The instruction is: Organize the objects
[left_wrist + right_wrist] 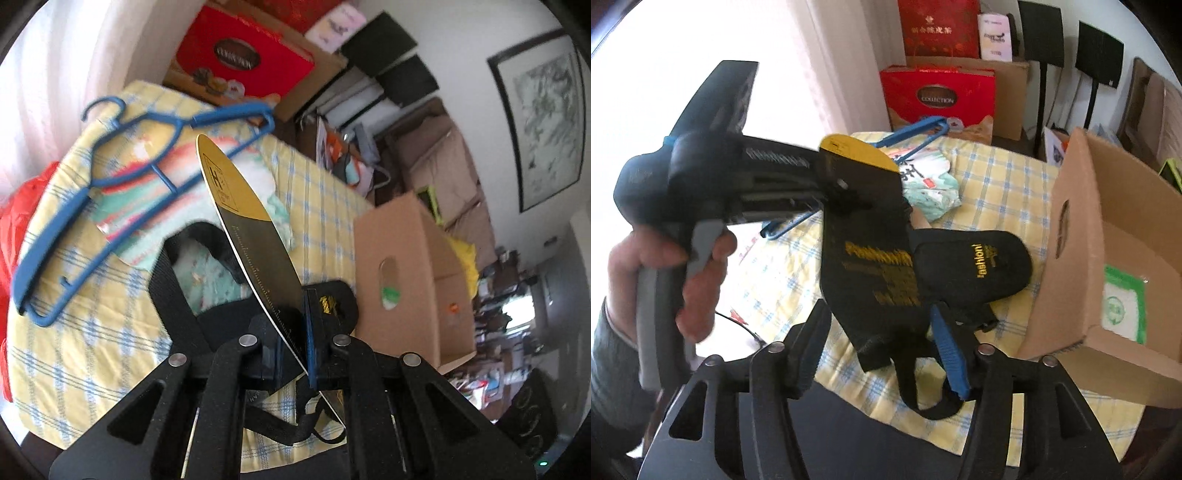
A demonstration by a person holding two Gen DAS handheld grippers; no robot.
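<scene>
Black and mustard-yellow, the card-mounted sock (255,236) stands on edge between the closed jaws of the left gripper (295,332), whose blue pad (309,339) presses on its lower part. The yellow toe end points up and away from the tool, above the yellow-and-blue checked cloth (92,332) of the table. In the right wrist view, the same sock (871,251) hangs clamped near its yellow end by the left gripper (834,192), held by a person's hand (698,280). Its lower end dips between the fingers of the right gripper (879,358), which stand apart on either side without pressing it. A second black piece with gold lettering (975,262) lies just behind on the cloth, and black straps trail below. A blue hanger (122,177) rests on a folded printed fabric (207,273) beyond. A cardboard box (1108,258) stands open beside the right gripper, near the sock
</scene>
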